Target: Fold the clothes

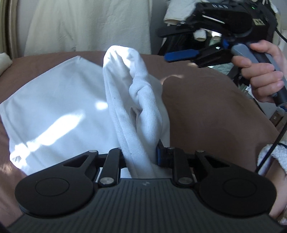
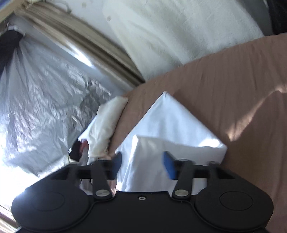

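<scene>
A white garment (image 1: 53, 111) lies partly folded on the brown bedspread (image 1: 206, 107). My left gripper (image 1: 140, 156) is shut on a bunched fold of the white garment, which rises as a raised ridge (image 1: 132, 86) in front of it. My right gripper (image 1: 172, 44) is held in the air at the upper right of the left wrist view, open and empty. In the right wrist view the right gripper (image 2: 142, 164) is open above the garment (image 2: 170, 129), with nothing between its blue pads (image 2: 168, 166).
A cream sheet (image 1: 86, 26) hangs behind the bed. A cream pillow (image 2: 107, 125) lies at the bed's edge. Silver plastic sheeting (image 2: 44, 107) and a beige curtain (image 2: 80, 44) are to the left. Clutter (image 1: 179, 16) stands at the far right.
</scene>
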Demonstrator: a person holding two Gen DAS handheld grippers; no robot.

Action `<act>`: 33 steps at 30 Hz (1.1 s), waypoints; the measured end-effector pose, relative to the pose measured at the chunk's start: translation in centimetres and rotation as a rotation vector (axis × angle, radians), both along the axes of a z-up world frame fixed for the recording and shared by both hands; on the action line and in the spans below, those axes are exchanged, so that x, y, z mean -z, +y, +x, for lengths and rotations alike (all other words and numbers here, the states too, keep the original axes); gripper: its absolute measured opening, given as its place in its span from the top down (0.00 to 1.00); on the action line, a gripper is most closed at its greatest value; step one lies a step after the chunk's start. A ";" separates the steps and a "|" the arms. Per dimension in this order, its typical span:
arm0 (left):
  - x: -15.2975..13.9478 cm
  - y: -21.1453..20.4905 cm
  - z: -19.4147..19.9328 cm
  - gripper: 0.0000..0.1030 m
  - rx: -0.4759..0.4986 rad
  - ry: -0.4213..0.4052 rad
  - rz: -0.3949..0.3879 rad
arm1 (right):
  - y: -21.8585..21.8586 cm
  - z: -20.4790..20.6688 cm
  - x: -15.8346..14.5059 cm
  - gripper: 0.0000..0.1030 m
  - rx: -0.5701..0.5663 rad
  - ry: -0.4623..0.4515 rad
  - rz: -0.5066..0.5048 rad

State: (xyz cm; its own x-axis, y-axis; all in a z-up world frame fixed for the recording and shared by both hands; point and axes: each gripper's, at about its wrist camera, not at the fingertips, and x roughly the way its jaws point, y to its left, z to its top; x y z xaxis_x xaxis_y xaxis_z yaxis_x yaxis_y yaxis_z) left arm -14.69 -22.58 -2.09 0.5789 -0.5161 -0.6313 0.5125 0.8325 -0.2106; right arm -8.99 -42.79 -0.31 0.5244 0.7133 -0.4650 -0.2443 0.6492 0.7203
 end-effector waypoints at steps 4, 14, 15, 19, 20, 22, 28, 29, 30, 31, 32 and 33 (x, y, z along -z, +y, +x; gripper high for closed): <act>-1.0 -1.0 -1.0 0.82 0.057 -0.125 0.047 | 2.6 -0.3 -0.8 0.30 -0.058 -0.071 -0.091; -1.5 -2.1 -0.8 0.83 0.111 -0.184 0.108 | 5.0 0.3 2.1 0.92 -0.112 -0.192 -0.349; -1.9 -2.0 -0.6 0.83 0.106 -0.191 0.113 | 4.6 0.5 2.4 0.92 -0.094 -0.198 -0.338; -5.1 -0.4 1.6 0.84 0.100 -0.239 0.104 | 2.4 -0.2 0.6 0.92 -0.024 -0.311 -0.160; -6.2 0.1 2.8 0.84 0.111 -0.256 0.112 | 2.7 -0.2 -0.5 0.92 -0.012 -0.346 -0.165; -8.4 1.2 5.6 0.84 0.127 -0.273 0.125 | 3.5 0.7 -2.9 0.92 0.008 -0.410 -0.189; -9.0 7.7 17.7 0.73 -0.033 -0.150 0.156 | 7.7 9.5 -3.9 0.91 0.119 -0.299 -0.249; -8.6 8.7 19.2 0.73 -0.083 -0.134 0.190 | 8.6 11.1 -2.9 0.91 0.132 -0.260 -0.268; -8.0 9.4 19.3 0.73 -0.106 -0.159 0.198 | 9.5 12.2 -1.7 0.91 0.115 -0.239 -0.280; -7.2 10.5 19.1 0.68 -0.126 -0.182 0.175 | 10.0 12.6 -0.5 0.88 0.123 -0.212 -0.318; -6.4 11.6 18.9 0.61 -0.146 -0.201 0.149 | 10.6 13.0 0.8 0.84 0.131 -0.185 -0.357; -5.0 13.2 19.0 0.59 -0.183 -0.152 0.087 | 10.6 12.8 1.9 0.78 0.150 -0.158 -0.389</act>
State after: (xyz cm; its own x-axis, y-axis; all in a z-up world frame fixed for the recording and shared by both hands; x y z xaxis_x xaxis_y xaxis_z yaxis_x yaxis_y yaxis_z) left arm 4.26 -9.33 2.93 0.7494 -0.3417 -0.5672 0.3718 0.9259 -0.0665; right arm 3.83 -32.22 -2.19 0.6949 0.4118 -0.5895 -0.2141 0.9011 0.3771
